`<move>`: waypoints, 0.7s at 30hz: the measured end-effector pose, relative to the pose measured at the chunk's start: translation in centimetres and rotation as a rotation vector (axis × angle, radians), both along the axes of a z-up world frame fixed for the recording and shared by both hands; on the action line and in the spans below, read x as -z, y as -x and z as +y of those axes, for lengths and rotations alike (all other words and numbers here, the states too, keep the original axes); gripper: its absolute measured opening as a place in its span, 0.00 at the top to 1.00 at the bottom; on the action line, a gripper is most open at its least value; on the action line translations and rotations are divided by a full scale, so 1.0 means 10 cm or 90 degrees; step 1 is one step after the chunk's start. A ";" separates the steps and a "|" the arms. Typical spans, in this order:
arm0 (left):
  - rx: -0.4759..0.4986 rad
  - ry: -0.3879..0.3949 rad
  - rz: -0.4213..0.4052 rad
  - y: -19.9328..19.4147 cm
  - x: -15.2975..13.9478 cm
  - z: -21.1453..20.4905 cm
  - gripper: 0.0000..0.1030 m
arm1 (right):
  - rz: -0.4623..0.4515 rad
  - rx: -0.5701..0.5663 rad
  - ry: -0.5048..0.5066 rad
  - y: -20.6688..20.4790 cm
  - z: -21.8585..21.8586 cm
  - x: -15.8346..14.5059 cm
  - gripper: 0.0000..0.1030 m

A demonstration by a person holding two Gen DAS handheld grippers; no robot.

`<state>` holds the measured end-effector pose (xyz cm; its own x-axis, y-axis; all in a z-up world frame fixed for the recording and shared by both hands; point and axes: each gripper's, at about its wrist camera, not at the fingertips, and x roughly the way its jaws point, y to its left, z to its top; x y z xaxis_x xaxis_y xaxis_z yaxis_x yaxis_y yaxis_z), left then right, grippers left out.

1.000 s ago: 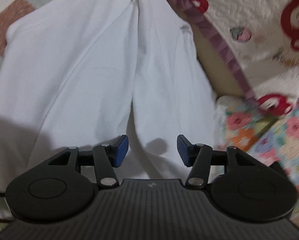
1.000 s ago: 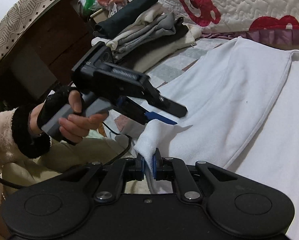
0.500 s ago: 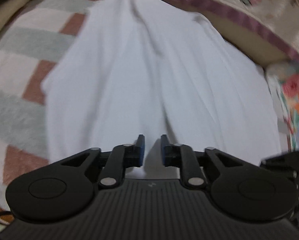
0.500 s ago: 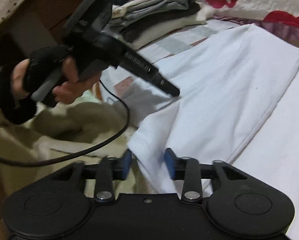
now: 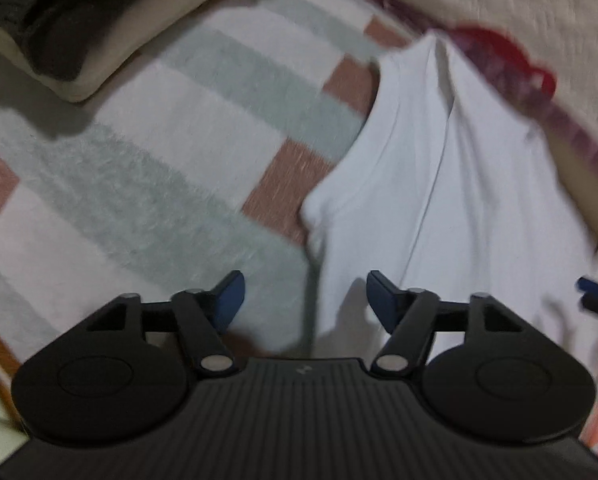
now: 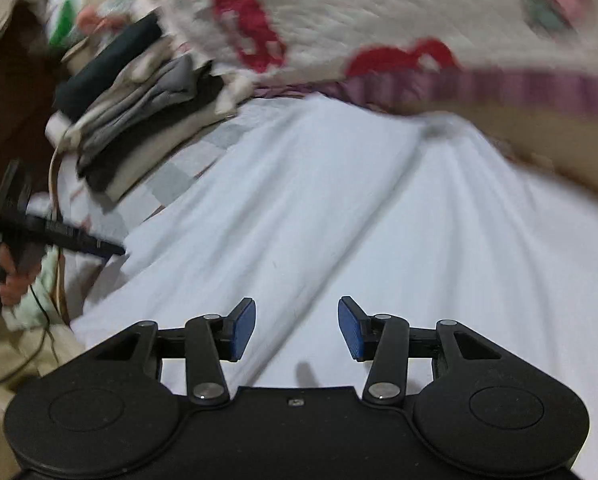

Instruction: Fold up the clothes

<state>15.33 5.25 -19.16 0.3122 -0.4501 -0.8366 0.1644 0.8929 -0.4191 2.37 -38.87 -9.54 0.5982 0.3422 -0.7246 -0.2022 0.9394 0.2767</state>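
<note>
Your left gripper hangs over the near left edge of the white garment, its jaws opening, wide apart and empty: the cloth's border runs up between the blue pads without touching either. Your right gripper is opening too, about halfway, with nothing clamped — only flat white fabric lies beneath it.

The garment lies spread on the checked blanket, its long creases running away from you toward the quilt with red figures at the far side. It sits there, I'd judge, because the blanket gives a flat bed to fold on.

To the far left is the stack of folded clothes, kept well apart from the work — likely where this piece goes once done.

With both tongs empty and the cloth resting flat, you look to be between grasps. The left pads straddling the hem suggest the next pinch belongs on that edge. Much is blurred, so finer folds cannot be read.
</note>
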 end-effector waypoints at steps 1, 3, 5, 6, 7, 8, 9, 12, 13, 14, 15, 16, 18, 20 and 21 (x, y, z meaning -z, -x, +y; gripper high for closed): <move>-0.003 0.006 -0.006 -0.01 0.01 0.00 0.35 | 0.001 -0.039 0.023 -0.12 0.06 -0.10 0.50; 0.000 0.022 -0.024 -0.03 0.03 -0.02 0.39 | 0.008 -0.111 0.068 -0.42 0.20 -0.32 0.49; 0.032 0.070 -0.046 -0.04 0.04 -0.08 0.57 | 0.021 -0.150 0.102 -0.69 0.33 -0.56 0.49; 0.036 0.093 -0.042 -0.06 0.06 -0.09 0.58 | 0.039 -0.170 0.116 -0.90 0.43 -0.65 0.48; 0.033 0.107 -0.046 -0.07 0.06 -0.09 0.60 | 0.057 -0.190 0.130 -1.12 0.54 -0.74 0.46; 0.029 0.119 -0.054 -0.08 0.06 -0.08 0.78 | 0.075 -0.210 0.143 -1.34 0.64 -0.83 0.45; 0.024 0.131 -0.061 -0.09 0.06 -0.08 0.88 | 0.088 -0.225 0.162 -1.54 0.78 -0.88 0.41; 0.018 0.153 -0.102 -0.08 -0.02 -0.03 0.88 | 0.095 -0.268 0.227 -1.98 1.22 -0.83 0.40; 0.029 0.155 -0.106 -0.08 -0.04 -0.02 0.88 | 0.079 -0.299 0.255 -2.05 1.38 -0.78 0.40; 0.044 0.157 -0.107 -0.08 -0.06 0.00 0.88 | 0.062 -0.357 0.295 -2.03 1.57 -0.70 0.40; 0.051 0.158 -0.103 -0.08 -0.06 0.02 0.88 | 0.064 -0.396 0.302 -2.00 1.72 -0.62 0.40; 0.056 0.159 -0.098 -0.09 -0.06 0.04 0.87 | 0.067 -0.434 0.307 -1.96 1.87 -0.53 0.40; 0.065 0.160 -0.088 -0.10 -0.05 0.07 0.85 | 0.087 -0.443 0.228 -1.92 1.96 -0.44 0.41; 0.071 0.161 -0.078 -0.11 -0.04 0.10 0.85 | 0.086 -0.406 0.181 -1.94 1.90 -0.33 0.41; 0.072 0.160 -0.074 -0.12 -0.02 0.11 0.85 | 0.081 -0.380 0.171 -1.96 1.86 -0.27 0.41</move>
<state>16.54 6.31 -18.94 0.3348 -0.6764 -0.6561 0.3166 0.7365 -0.5977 21.93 -20.31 -6.81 0.2657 0.3852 -0.8837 -0.6905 0.7158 0.1044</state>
